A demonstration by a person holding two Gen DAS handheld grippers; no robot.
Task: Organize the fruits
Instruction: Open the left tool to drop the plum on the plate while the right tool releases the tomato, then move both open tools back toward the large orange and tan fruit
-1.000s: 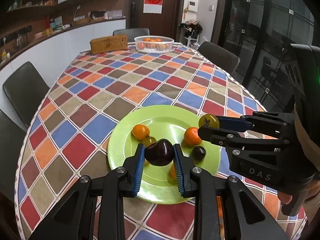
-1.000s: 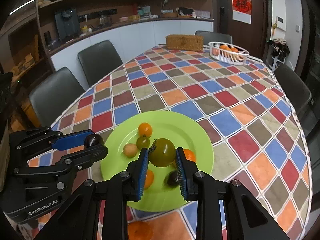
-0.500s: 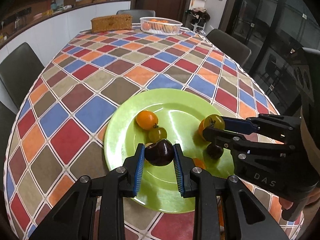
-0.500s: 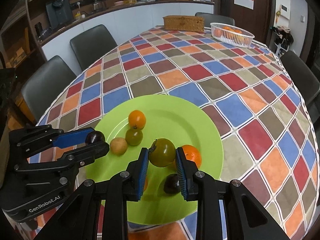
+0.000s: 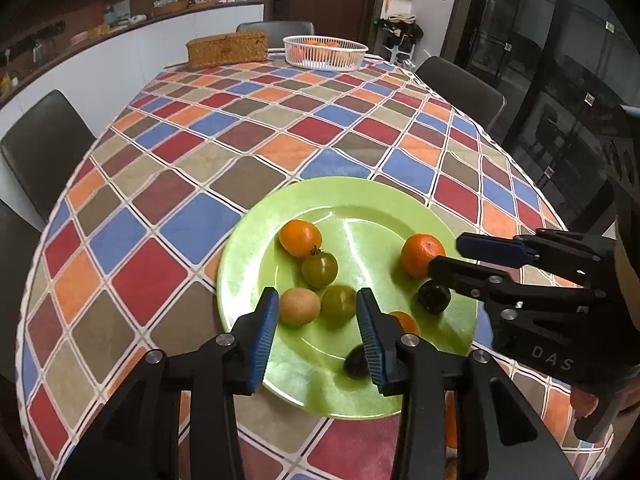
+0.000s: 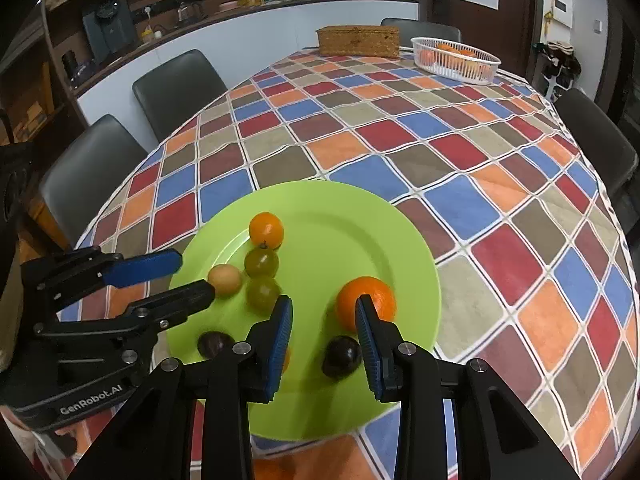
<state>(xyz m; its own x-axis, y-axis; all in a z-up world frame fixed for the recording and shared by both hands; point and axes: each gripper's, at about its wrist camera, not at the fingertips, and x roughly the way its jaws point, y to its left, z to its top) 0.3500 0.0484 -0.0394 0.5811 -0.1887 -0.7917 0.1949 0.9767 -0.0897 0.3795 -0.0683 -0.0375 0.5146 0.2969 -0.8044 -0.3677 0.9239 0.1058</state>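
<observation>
Both grippers hover over the green plate [image 5: 248, 240] near the table's six o'clock edge. The left gripper [image 5: 316, 332] has its jaws opening and pressing on nothing, with a tan fruit [image 5: 299, 306] and an olive tomato [image 5: 338, 301] on the plate seen between them. The right gripper [image 6: 323, 332] is also opening and grips nothing, an orange [image 6: 366, 296] at one o'clock. Bare plate lies at twelve o'clock; open tablecloth [image 6: 360, 140] runs to the white basket [image 6: 456, 60].
</observation>
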